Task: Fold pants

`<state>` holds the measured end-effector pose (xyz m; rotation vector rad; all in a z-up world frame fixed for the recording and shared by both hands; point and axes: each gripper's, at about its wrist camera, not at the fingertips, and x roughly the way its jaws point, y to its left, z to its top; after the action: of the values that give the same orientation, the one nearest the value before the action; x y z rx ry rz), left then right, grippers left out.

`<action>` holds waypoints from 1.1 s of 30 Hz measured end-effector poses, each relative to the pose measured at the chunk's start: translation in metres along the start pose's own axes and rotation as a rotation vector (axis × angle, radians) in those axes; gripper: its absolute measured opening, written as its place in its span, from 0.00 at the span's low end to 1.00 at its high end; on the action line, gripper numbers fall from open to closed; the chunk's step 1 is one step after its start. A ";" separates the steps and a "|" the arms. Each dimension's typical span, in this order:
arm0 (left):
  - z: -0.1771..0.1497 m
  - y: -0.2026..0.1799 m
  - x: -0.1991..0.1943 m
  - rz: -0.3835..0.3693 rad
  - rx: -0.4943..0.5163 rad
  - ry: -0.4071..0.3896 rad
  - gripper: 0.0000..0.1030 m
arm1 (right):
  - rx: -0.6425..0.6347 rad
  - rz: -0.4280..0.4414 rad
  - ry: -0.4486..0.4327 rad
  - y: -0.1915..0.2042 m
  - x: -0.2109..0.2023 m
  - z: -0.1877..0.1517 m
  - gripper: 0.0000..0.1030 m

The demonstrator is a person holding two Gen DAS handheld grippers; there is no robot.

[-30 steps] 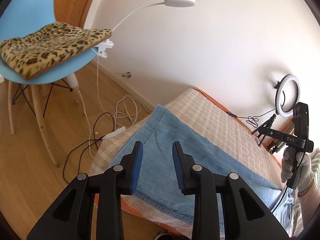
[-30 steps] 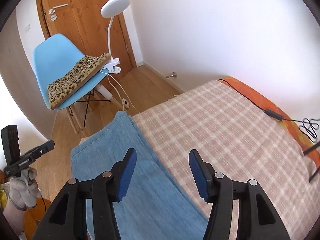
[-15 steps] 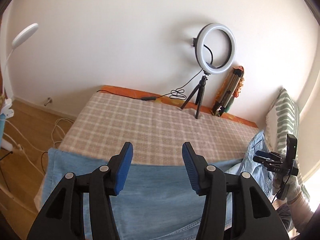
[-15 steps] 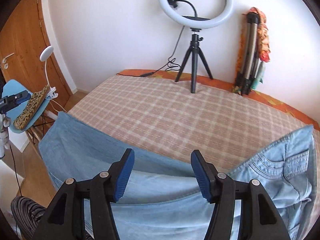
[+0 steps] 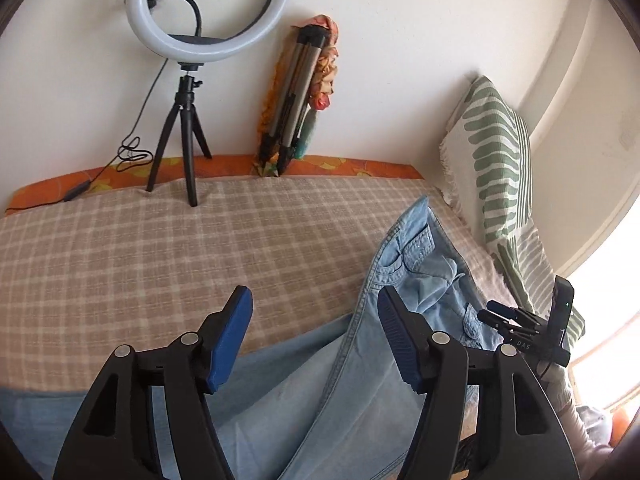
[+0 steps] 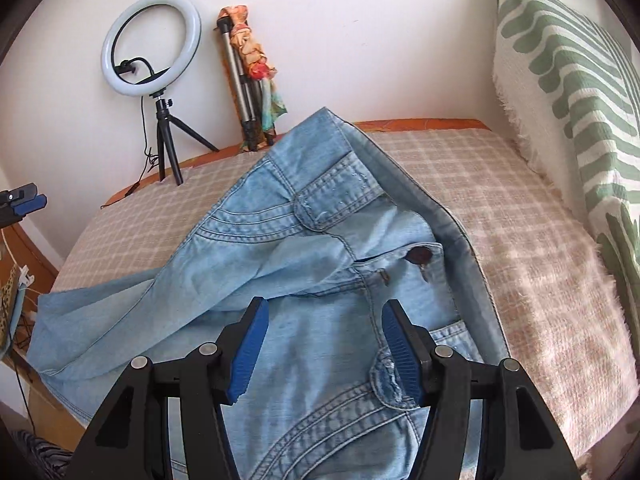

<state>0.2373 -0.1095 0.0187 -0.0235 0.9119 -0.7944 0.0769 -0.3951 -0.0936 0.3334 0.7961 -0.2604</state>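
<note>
Right wrist view looks down on the jeans [image 6: 304, 264], which lie rumpled across the bed [image 6: 532, 248] with the waistband toward the striped pillow [image 6: 568, 92] and the legs trailing off to the left. The right claw [image 6: 322, 344] hangs wide and empty above the fly and front pocket; the left claw [image 5: 314, 340], just as wide and holding nothing, hovers over the leg seam where denim meets the plaid cover.

To do this step well, I would flatten first — one front panel is bunched over the other near the button [image 6: 418, 256], and folding on top of that would lock the crease in. Each claw should probably pinch a single firm edge: the waistband on the right, an outer seam or hem on the left. Then lift both together so the cloth carries over evenly.

Room is good across the middle of the bed, toward the wall. Less so at the rim: the ring light [image 5: 208, 12] on its tripod and the folded tripod [image 5: 292, 100] stand along the far edge, the pillow crowds the waistband side, and the leg ends look to be near the bed's left edge.
</note>
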 end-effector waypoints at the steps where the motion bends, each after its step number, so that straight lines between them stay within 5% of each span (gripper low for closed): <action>1: 0.003 -0.012 0.017 -0.022 0.006 0.017 0.63 | 0.017 -0.015 -0.001 -0.013 -0.003 -0.004 0.64; 9: 0.021 -0.067 0.130 -0.097 -0.002 0.114 0.66 | 0.140 -0.092 -0.010 -0.095 -0.024 -0.030 0.75; 14: 0.026 -0.071 0.179 -0.036 -0.001 0.157 0.66 | 0.241 -0.060 0.013 -0.136 -0.024 -0.045 0.75; 23: 0.021 -0.061 0.230 -0.073 -0.097 0.244 0.66 | 0.270 0.016 0.074 -0.147 -0.011 -0.056 0.75; 25: 0.018 -0.067 0.231 -0.087 -0.079 0.236 0.61 | 0.271 0.026 0.082 -0.142 -0.008 -0.053 0.75; 29: 0.016 -0.078 0.229 -0.101 -0.038 0.220 0.13 | 0.269 0.029 0.105 -0.134 -0.001 -0.049 0.75; 33: 0.017 -0.097 0.211 -0.119 0.034 0.178 0.08 | 0.277 0.014 0.120 -0.137 0.004 -0.052 0.75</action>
<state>0.2657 -0.3161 -0.0844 0.0236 1.0724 -0.9334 -0.0021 -0.5009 -0.1572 0.6198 0.8770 -0.3408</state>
